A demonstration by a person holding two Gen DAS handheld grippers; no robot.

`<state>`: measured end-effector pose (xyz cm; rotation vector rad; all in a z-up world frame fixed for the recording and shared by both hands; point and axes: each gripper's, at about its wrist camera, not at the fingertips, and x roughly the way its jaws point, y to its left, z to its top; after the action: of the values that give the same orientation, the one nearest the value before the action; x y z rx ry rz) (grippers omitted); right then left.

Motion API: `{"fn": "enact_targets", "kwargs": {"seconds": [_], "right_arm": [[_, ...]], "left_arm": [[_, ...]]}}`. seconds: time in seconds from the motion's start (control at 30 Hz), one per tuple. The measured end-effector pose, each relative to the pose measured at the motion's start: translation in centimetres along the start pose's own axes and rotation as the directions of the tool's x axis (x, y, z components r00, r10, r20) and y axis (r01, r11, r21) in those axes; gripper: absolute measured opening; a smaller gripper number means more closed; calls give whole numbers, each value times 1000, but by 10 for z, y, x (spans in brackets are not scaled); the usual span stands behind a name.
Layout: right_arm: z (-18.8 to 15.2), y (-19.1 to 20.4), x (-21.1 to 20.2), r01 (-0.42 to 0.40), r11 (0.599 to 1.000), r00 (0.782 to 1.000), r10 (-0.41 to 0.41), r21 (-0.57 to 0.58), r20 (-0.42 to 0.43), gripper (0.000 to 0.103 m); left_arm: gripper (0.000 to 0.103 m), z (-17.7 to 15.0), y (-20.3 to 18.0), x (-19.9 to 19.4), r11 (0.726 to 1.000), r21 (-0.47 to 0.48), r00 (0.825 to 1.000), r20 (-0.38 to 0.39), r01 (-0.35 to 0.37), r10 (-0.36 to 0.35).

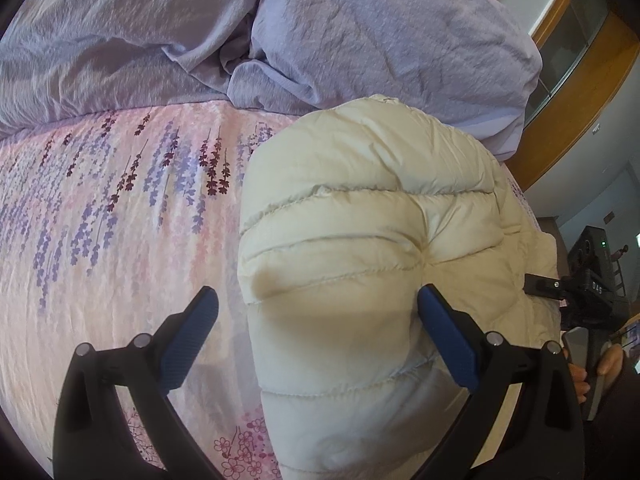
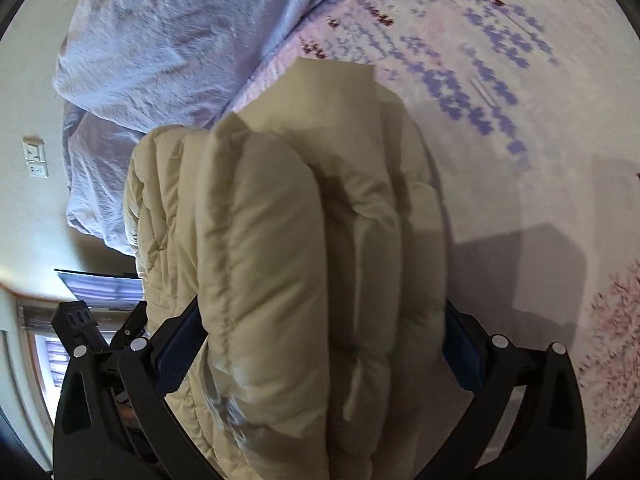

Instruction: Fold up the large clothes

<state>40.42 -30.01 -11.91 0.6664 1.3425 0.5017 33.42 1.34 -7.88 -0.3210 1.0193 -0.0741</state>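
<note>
A cream quilted puffer jacket (image 1: 360, 216) lies bunched on the floral bedspread (image 1: 100, 220). My left gripper (image 1: 318, 312) is open, its blue pads wide apart; the right pad (image 1: 448, 340) touches the jacket's side and the left pad (image 1: 192, 340) is over the bedspread. In the right wrist view a thick fold of the jacket (image 2: 304, 264) fills the space between my right gripper's fingers (image 2: 320, 344); the blue pads (image 2: 460, 360) press both sides. The right gripper's body also shows in the left wrist view (image 1: 592, 292), held by a hand.
A crumpled lavender duvet (image 1: 320, 32) is piled along the far side of the bed and also shows in the right wrist view (image 2: 160, 48). A wooden headboard (image 1: 580, 92) and a wall switch (image 2: 35, 156) border the bed.
</note>
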Motion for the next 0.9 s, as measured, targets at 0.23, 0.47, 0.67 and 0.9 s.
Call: {"fn": "enact_targets", "kwargs": {"seconds": [0.23,0.47,0.67,0.9], "right_arm": [[7,13,7,-31,999,999,32,-43,14,62],[12,18,6,-23,997,999,24,-73,22,49],[15,19,10,-26,997,999,28,-66,22,48],[14,15,9,-44,998,999,45,-47,19,48]], "left_arm": [[99,2,9,1,999,-33,999,-18,40,-41],[99,5,10,4,997,-32,997,-45,68,-69],[99,3,10,15,993,-42,989,-94,108,-112],[90,-1,13,33,983,-91,976,-136,159,-171]]}}
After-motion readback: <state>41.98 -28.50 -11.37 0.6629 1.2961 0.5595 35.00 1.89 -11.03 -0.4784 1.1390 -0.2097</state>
